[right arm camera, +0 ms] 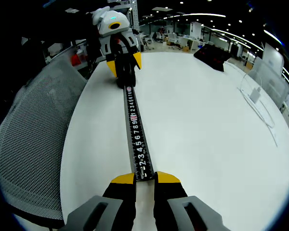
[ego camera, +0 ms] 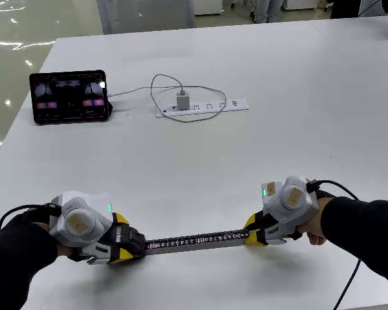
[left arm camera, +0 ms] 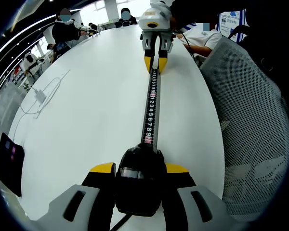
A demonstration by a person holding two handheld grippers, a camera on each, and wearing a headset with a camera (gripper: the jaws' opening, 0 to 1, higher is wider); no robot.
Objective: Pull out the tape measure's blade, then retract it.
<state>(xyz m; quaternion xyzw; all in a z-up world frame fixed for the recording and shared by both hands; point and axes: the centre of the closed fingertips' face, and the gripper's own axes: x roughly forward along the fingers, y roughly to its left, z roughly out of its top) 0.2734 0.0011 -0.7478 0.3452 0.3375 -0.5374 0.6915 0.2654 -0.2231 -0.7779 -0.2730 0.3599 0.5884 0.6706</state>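
A black tape measure case (left arm camera: 139,180) sits between the yellow-tipped fingers of my left gripper (ego camera: 128,244), which is shut on it near the table's front edge. Its dark numbered blade (ego camera: 195,241) stretches flat across the white table (ego camera: 246,155) to my right gripper (ego camera: 252,229). That gripper is shut on the blade's end (right arm camera: 143,176). In the left gripper view the blade (left arm camera: 150,106) runs straight away to the other gripper (left arm camera: 155,63). In the right gripper view the blade (right arm camera: 135,134) leads to the case (right arm camera: 124,72) held by the other gripper.
A black tablet (ego camera: 70,97) stands at the back left. A white power strip (ego camera: 204,107) with a charger and looped cable lies mid-table behind the work. A grey mesh chair (left arm camera: 250,120) stands at the table's near edge. People sit beyond the table's far side.
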